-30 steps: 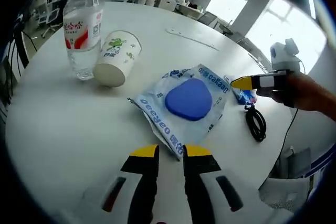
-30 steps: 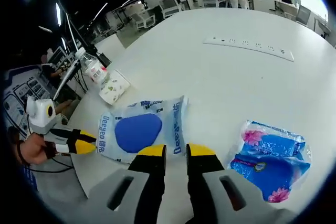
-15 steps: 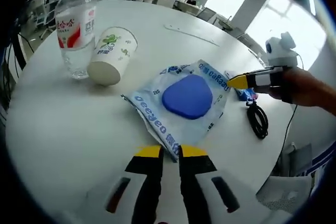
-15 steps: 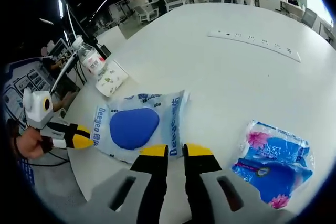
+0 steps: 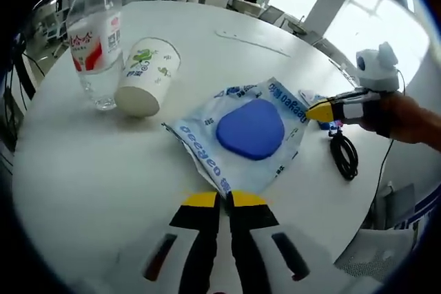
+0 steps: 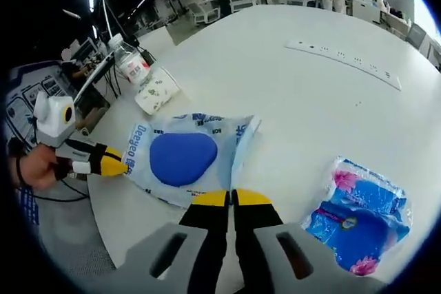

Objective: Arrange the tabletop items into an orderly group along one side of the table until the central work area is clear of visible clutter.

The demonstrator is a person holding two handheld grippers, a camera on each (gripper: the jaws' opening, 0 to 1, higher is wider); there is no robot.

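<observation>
1. We've got both grippers on the blue-and-white packet, which lies flat near the middle of the tabletop.
2. Left gripper: jaws look pinched together on the packet's near edge. Right gripper: same deal on the opposite edge, jaws closed with no real gap.
3. So the step in hand looks like moving the packet, held by two ends.
4. Water bottle and paper cup stand touching at one side, so that's probably the group to join.
5. Next move calls for lifting evenly so the floppy packet doesn't slip out.
6. The tissue pack and black cable aren't sorted yet.
</observation>
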